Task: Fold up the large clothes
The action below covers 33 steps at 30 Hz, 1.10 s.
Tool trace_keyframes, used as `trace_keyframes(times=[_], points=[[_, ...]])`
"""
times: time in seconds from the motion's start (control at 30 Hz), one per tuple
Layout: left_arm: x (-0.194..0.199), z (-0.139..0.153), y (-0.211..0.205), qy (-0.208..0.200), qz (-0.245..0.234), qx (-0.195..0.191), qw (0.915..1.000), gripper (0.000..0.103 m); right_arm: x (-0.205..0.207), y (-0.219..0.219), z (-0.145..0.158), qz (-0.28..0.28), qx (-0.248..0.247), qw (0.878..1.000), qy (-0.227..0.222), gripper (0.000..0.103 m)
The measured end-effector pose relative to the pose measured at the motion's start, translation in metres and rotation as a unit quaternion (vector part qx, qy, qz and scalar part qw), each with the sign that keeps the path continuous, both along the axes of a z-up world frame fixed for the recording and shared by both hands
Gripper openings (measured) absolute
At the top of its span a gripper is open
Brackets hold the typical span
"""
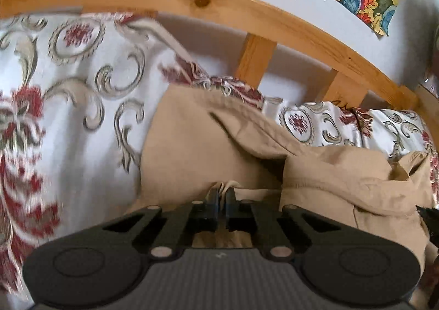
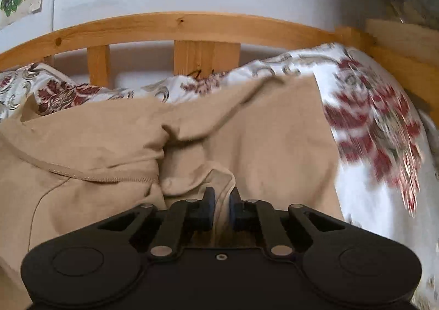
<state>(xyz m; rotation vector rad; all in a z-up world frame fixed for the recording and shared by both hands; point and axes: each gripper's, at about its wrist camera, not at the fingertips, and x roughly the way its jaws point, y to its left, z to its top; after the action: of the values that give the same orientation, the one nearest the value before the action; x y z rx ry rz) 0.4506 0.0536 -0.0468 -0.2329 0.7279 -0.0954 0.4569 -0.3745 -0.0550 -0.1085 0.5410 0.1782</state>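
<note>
The tan hooded sweatshirt (image 2: pixel 260 129) lies rumpled on the floral bedspread (image 2: pixel 370 145), near the bed's far edge under the wooden headboard rail (image 2: pixel 192 25), with the bedspread bunched up behind it. Each gripper is clamped on a fold of it: the left gripper (image 1: pixel 222 195) has its jaws drawn together on a thin pinch of tan cloth with a pale cord or hem poking out between them, and the right gripper (image 2: pixel 221 199) pinches a pale fold of the same garment, its jaws nearly touching.

The main risk I see is slippage. Both grips look shallow, taken close to the fingertips, so a quick lift or a sideways tug could pull the cloth free on one side and let the fold collapse into a heap. If the left gripper holds mostly the cord and not the body fabric, the cord could slide and the sweatshirt stay behind.

A second risk is catching the bedspread. It is loose and wrinkled right against the sweatshirt's far edge, and dragging the garment toward the headboard could carry the cover along or bury the hood (image 1: pixel 343 173) under it.

Third, the middle of the garment is already creased between the two grips; unequal pulling would probably set a crooked fold line. The blur on the bedspread's pattern suggests motion, which makes an uneven pull likelier.
</note>
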Motion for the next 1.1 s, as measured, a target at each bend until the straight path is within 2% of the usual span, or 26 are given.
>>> trace_keyframes(times=[0.07, 0.1, 0.13, 0.17, 0.2, 0.23, 0.27, 0.3, 0.33, 0.37, 0.43, 0.5, 0.53, 0.57, 0.67, 0.7, 0.73, 0.83, 0.93, 1.0, 1.1], points=[[-0.001, -0.001, 0.002, 0.004, -0.007, -0.004, 1.0000, 0.004, 0.003, 0.001, 0.000, 0.003, -0.012, 1.000, -0.003, 0.010], [-0.006, -0.002, 0.005, 0.003, -0.010, -0.006, 0.9999, 0.010, -0.001, -0.001, -0.001, 0.005, -0.015, 1.000, -0.005, 0.010], [-0.013, -0.002, 0.009, 0.004, -0.006, -0.007, 1.0000, 0.020, -0.006, -0.003, -0.001, 0.007, -0.022, 1.000, -0.009, 0.014], [-0.021, -0.002, 0.014, 0.003, 0.002, -0.009, 1.0000, 0.024, -0.014, -0.005, -0.001, 0.009, -0.030, 0.999, -0.017, 0.016], [-0.030, -0.001, 0.019, -0.001, 0.012, -0.007, 0.9999, 0.033, -0.023, -0.009, -0.001, 0.014, -0.038, 0.999, -0.034, 0.022], [-0.042, 0.001, 0.022, -0.011, 0.020, 0.000, 0.9997, 0.036, -0.033, -0.011, 0.000, 0.022, -0.046, 0.997, -0.057, 0.034], [-0.048, 0.004, 0.022, -0.019, 0.018, 0.007, 0.9996, 0.036, -0.044, -0.013, 0.000, 0.023, -0.062, 0.994, -0.082, 0.041], [-0.054, 0.007, 0.020, -0.025, 0.014, 0.019, 0.9994, 0.036, -0.052, -0.015, 0.001, 0.011, -0.078, 0.992, -0.099, 0.053], [-0.057, 0.012, 0.018, -0.033, 0.012, 0.026, 0.9991, 0.039, -0.059, -0.016, 0.002, -0.006, -0.089, 0.989, -0.114, 0.059], [-0.058, 0.018, 0.013, -0.044, 0.008, 0.029, 0.9986, 0.044, -0.064, -0.015, 0.005, -0.021, -0.092, 0.987, -0.130, 0.059], [-0.055, 0.030, -0.002, -0.070, -0.003, 0.039, 0.9968, 0.059, -0.068, -0.008, 0.014, -0.020, -0.080, 0.984, -0.160, 0.059], [-0.049, 0.037, -0.021, -0.094, -0.023, 0.042, 0.9944, 0.064, -0.063, 0.005, 0.021, 0.004, -0.060, 0.983, -0.171, 0.065], [-0.043, 0.038, -0.034, -0.099, -0.033, 0.047, 0.9934, 0.064, -0.058, 0.012, 0.023, 0.025, -0.048, 0.985, -0.166, 0.073], [-0.039, 0.036, -0.043, -0.095, -0.038, 0.055, 0.9932, 0.064, -0.051, 0.022, 0.023, 0.049, -0.047, 0.985, -0.159, 0.076], [-0.019, 0.017, -0.072, -0.080, -0.045, 0.111, 0.9896, 0.063, -0.034, 0.052, 0.010, 0.071, -0.111, 0.980, -0.151, 0.075], [-0.015, 0.011, -0.075, -0.073, -0.040, 0.117, 0.9896, 0.063, -0.028, 0.057, 0.004, 0.068, -0.130, 0.978, -0.146, 0.075], [-0.011, 0.004, -0.074, -0.063, -0.032, 0.105, 0.9919, 0.063, -0.020, 0.059, -0.002, 0.065, -0.141, 0.978, -0.140, 0.075], [-0.006, -0.013, -0.065, -0.052, -0.024, 0.070, 0.9959, 0.063, 0.001, 0.056, -0.015, 0.066, -0.135, 0.981, -0.123, 0.080], [-0.010, -0.026, -0.066, -0.079, -0.042, 0.095, 0.9915, 0.063, 0.013, 0.048, -0.027, 0.058, -0.098, 0.987, -0.114, 0.086], [-0.012, -0.027, -0.070, -0.084, -0.043, 0.107, 0.9898, 0.063, 0.010, 0.048, -0.031, 0.055, -0.093, 0.987, -0.119, 0.087], [-0.018, -0.017, -0.068, -0.087, -0.040, 0.100, 0.9904, 0.065, 0.003, 0.044, -0.025, 0.055, -0.079, 0.987, -0.126, 0.087]])
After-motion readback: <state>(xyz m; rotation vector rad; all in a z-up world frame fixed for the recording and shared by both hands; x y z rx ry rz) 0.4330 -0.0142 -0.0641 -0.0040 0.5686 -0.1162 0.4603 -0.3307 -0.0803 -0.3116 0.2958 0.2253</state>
